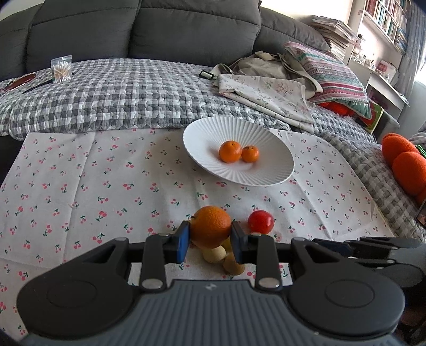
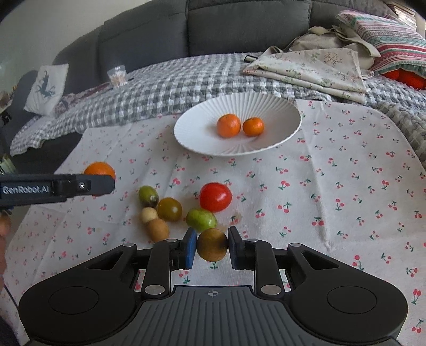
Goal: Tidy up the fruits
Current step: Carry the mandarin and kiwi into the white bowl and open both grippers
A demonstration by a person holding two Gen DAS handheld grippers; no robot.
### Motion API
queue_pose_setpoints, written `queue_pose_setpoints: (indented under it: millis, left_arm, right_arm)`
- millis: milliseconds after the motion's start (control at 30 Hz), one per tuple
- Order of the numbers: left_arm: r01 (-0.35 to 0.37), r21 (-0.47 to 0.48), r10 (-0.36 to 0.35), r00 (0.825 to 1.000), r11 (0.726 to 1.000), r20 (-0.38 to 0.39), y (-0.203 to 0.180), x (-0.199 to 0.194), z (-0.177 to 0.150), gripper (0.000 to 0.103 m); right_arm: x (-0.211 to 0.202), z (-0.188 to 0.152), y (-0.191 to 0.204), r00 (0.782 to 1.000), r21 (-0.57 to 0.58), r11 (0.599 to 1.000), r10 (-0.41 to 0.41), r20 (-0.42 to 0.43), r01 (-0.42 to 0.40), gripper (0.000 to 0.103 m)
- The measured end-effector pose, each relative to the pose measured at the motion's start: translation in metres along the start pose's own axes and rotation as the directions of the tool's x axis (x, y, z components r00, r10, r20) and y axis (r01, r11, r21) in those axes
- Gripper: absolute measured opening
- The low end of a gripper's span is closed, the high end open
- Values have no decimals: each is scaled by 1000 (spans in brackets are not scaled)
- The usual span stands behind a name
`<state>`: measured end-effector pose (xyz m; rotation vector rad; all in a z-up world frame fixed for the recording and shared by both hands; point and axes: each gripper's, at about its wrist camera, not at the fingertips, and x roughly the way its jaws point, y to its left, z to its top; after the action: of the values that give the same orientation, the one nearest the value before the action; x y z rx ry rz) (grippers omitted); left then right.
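Left gripper [image 1: 210,241] had its blue pads pinching an orange [image 1: 211,226], round, bright, pebbled skin, held above the cloth [image 1: 80,191]. Right gripper [image 2: 212,247] pinched a small brown-green fruit [image 2: 212,244], round, dull, with a dark blotch low on its side, also clear of the cloth.

Just past the right fingers lay the loose pile: a green fruit [image 2: 201,219], a dark olive tomato [image 2: 170,209], another green fruit [image 2: 148,196] with a dark end, a pale ball [image 2: 148,214] touching a tan oval fruit [image 2: 158,229], and a glossy red tomato [image 2: 215,197] beside them. Farther back sat a ribbed white plate [image 2: 202,141] with two tangerines [image 2: 228,125] touching at its centre.

Left view hid most of the pile behind its orange; only the pale ball, tan fruit and red tomato peeked out. It alone showed a bookshelf [image 1: 386,21] at right, a stack of papers [image 1: 335,34] and orange foam balls [image 1: 407,167] at the edge. Right view alone showed the left gripper side-on with lettering, and a cushion [image 2: 46,87] with a deer print on the sofa [image 2: 239,26]. Both showed the checked blanket [image 1: 119,98] and folded floral fabric [image 1: 266,93].
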<state>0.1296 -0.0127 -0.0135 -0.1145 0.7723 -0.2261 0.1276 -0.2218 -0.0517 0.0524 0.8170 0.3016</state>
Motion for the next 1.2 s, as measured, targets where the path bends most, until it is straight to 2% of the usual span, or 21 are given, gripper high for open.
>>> queue_pose_setpoints:
  millis: [333,633,1200]
  left_arm:
    - [-3,41,2,1000,999,19,-8,9,8,30]
    - [-18,165,6,997,986,73,-28,33,24,30]
    - [6,243,-30,995,970,97,-45,93,50,30]
  right_arm:
    - [-10,13,-17,999,47,999,-11,44,9,23]
    - [-11,34,-32,996,57,998,-25,91,19,23]
    - [38,79,-47,993,22,999,-48,108,46,23]
